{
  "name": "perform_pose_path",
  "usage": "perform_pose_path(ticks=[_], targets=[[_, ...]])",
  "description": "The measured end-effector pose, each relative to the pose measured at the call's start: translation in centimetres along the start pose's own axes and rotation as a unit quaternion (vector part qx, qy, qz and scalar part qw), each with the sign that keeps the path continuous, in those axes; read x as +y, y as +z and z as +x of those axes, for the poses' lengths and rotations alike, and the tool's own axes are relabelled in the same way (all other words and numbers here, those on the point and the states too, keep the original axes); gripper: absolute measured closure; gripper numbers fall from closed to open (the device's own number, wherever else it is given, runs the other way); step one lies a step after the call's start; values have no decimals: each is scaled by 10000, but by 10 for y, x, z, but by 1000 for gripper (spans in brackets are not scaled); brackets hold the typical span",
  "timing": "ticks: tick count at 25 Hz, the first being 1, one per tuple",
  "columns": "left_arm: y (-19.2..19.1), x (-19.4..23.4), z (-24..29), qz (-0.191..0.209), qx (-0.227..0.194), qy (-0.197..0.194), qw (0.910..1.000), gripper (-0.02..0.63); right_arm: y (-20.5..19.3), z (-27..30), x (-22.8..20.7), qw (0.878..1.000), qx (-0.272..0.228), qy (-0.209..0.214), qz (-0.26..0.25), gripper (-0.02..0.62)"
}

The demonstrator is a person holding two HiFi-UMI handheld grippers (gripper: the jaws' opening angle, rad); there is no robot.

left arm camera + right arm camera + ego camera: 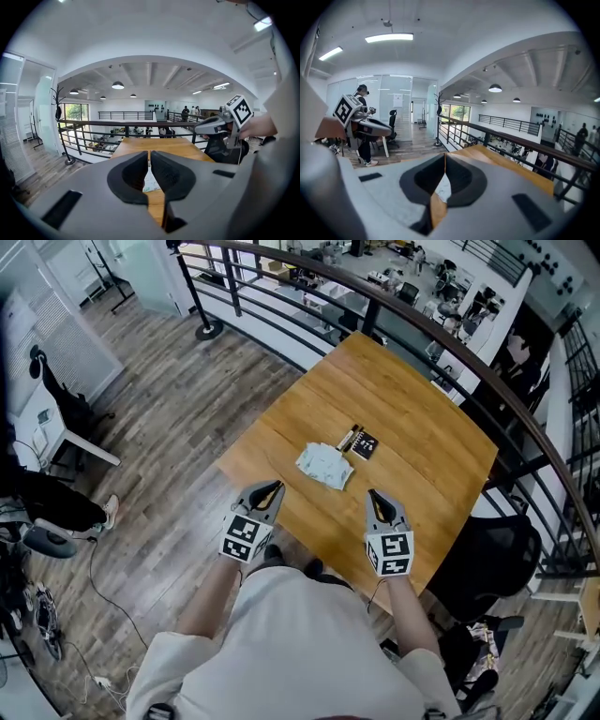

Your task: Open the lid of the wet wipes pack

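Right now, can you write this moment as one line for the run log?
left gripper: jaws shut, empty | right gripper: jaws shut, empty | wipes pack: on table, untouched

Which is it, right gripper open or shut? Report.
Shut: on the right gripper, the fingers meet at their tips, empty; the wet wipes pack lies apart on the table.

A square wooden table [412, 418] stands on a grey-brown plank floor [178, 418]. A dark metal railing [422, 329] curves past the table from 11 o'clock to 4 o'clock, with a lower office level beyond it. A black chair [487, 559] sits at the table's 4 o'clock and a white desk [89, 448] at 9 o'clock. Round pendant lamps [117, 85] and a strip light [389, 37] are lit on the white ceiling.
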State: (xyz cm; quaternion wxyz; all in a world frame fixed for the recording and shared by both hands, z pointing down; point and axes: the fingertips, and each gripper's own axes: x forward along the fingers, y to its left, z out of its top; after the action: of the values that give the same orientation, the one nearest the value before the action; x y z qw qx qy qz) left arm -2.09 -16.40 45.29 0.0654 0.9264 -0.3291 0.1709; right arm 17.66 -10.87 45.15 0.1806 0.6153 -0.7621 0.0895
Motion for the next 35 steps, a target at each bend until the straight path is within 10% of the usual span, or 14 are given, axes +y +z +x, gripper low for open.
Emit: perform_pose_path(ticks=[35], targets=[[54,30,12,151,-423,-578,9973,612,44,3,-9,9984,-281,-392,281,594]])
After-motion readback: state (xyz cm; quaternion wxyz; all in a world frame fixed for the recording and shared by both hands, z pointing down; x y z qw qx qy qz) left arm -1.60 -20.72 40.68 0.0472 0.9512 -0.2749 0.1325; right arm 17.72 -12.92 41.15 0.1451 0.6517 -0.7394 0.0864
